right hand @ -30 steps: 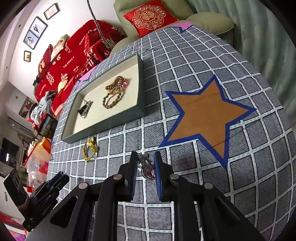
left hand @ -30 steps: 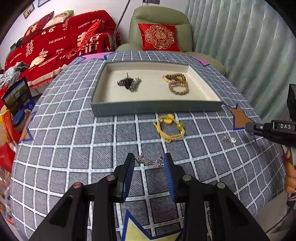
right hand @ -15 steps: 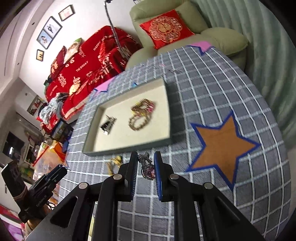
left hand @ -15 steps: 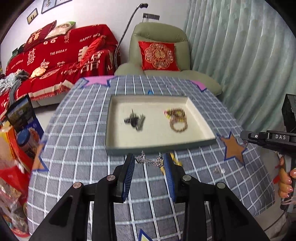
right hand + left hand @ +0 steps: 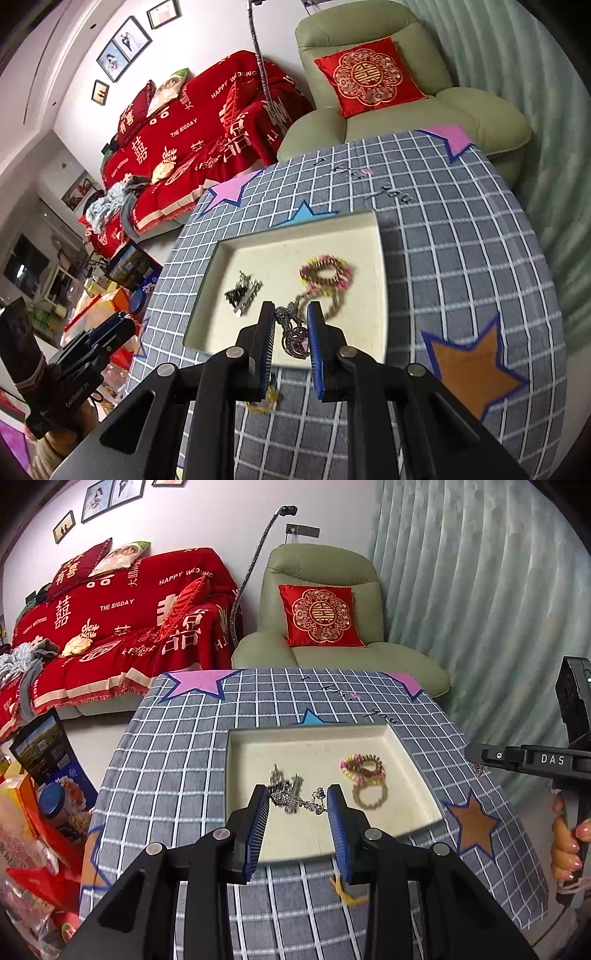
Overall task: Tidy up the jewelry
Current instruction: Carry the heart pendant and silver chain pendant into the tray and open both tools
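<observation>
Claws number two: our left claw (image 5: 297, 805) grips a silver chain (image 5: 295, 802), our right claw (image 5: 290, 326) a pink heart pendant (image 5: 297, 338), both above the tray (image 5: 413, 775). Two bracelets (image 5: 364, 779) and one dark piece (image 5: 242, 290) lie inside; a yellow cord (image 5: 347, 890) rests on the table (image 5: 166, 757).

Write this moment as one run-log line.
left gripper: holds silver chain | right gripper: holds pink heart pendant | both over tray

A green armchair (image 5: 325, 602) sits behind the table w/ a red pillow (image 5: 320, 616) on it, right by the long pale curtain (image 5: 480, 590). The sofa (image 5: 122, 627) to the left has a big red blanket w/ white words. Pics in frames (image 5: 125, 44) hang on the wall, & boxes & snack bags (image 5: 40, 797) sit on the floor.
</observation>
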